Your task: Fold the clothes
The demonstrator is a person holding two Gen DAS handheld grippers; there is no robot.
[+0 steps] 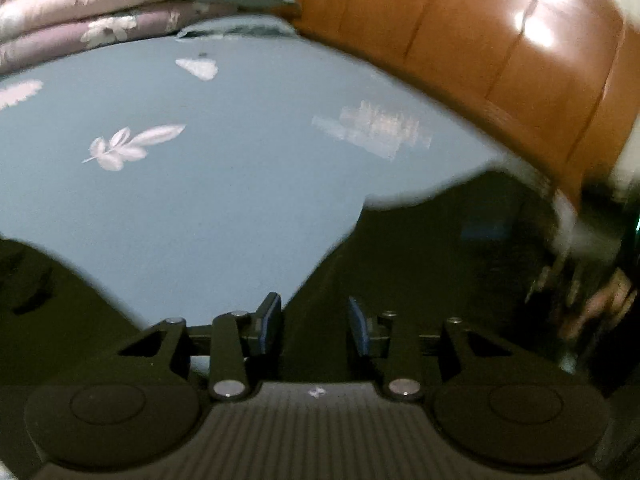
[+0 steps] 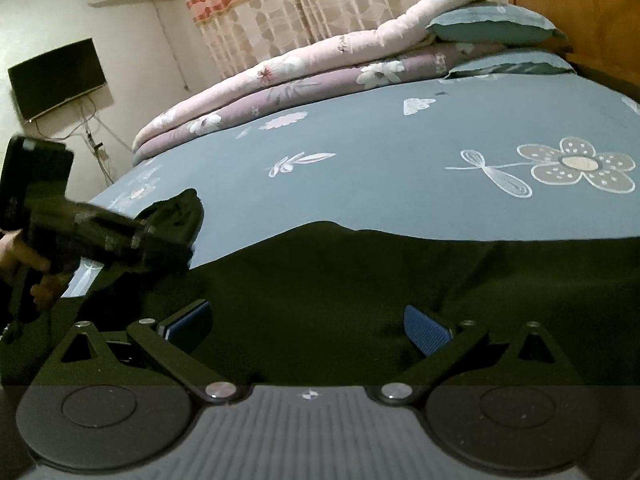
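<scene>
A dark garment (image 2: 360,280) lies spread over the near part of a blue printed bed sheet (image 2: 360,160). In the right wrist view my left gripper (image 2: 160,236) is at the left, shut on a bunched, lifted edge of that garment, with a person's hand (image 2: 24,256) behind it. In the left wrist view the dark garment (image 1: 440,240) fills the gap between the narrowed blue pads of the left gripper (image 1: 314,312). My right gripper (image 2: 308,324) hovers over the cloth's middle, its jaws wide open with nothing gripped.
Folded pink and purple quilts (image 2: 280,80) and blue pillows (image 2: 496,24) are stacked at the far side of the bed. A wooden headboard (image 1: 480,40) runs along the right. A wall television (image 2: 56,76) and curtains (image 2: 320,0) stand beyond.
</scene>
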